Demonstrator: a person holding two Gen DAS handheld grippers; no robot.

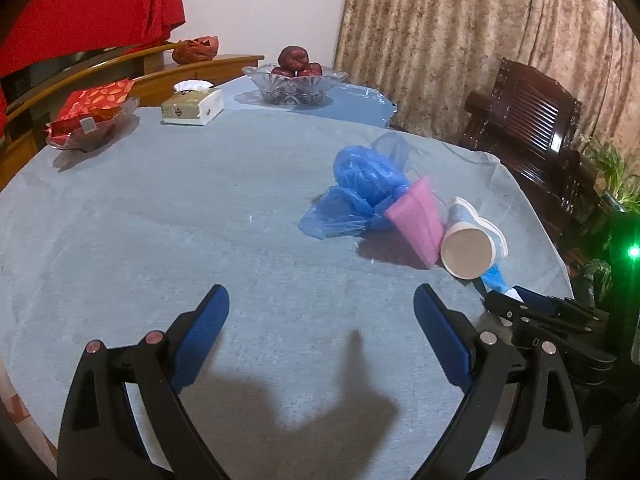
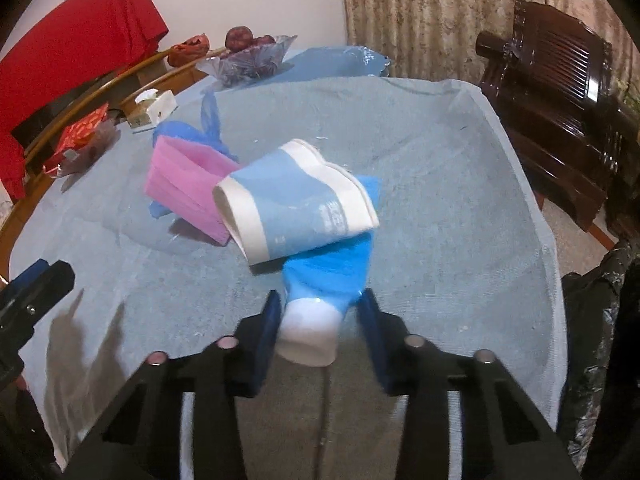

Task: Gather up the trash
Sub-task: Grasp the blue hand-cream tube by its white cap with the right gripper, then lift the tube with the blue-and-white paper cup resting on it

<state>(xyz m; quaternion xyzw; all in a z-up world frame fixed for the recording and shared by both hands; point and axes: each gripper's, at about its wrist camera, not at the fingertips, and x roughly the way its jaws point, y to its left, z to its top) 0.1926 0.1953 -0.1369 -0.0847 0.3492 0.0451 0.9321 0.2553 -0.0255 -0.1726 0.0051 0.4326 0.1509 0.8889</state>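
A trash pile lies on the grey-blue tablecloth (image 1: 180,220): a crumpled blue plastic bag (image 1: 360,192), a pink paper piece (image 1: 418,220), a blue-and-white paper cup (image 1: 468,246) on its side, and a blue-and-white tube (image 2: 320,300). My right gripper (image 2: 318,314) has its jaws around the tube's white cap end, left pad touching, right pad close; the cup (image 2: 296,208) rests across the tube. In the left wrist view the right gripper (image 1: 516,300) shows low right. My left gripper (image 1: 320,312) is open and empty above bare cloth, left of the pile.
A glass bowl of red fruit (image 1: 294,80), a tissue box (image 1: 192,106) and a dish with red packets (image 1: 92,120) stand at the table's far side. A dark wooden chair (image 2: 560,92) stands right. A black trash bag (image 2: 596,340) hangs beside the table's right edge.
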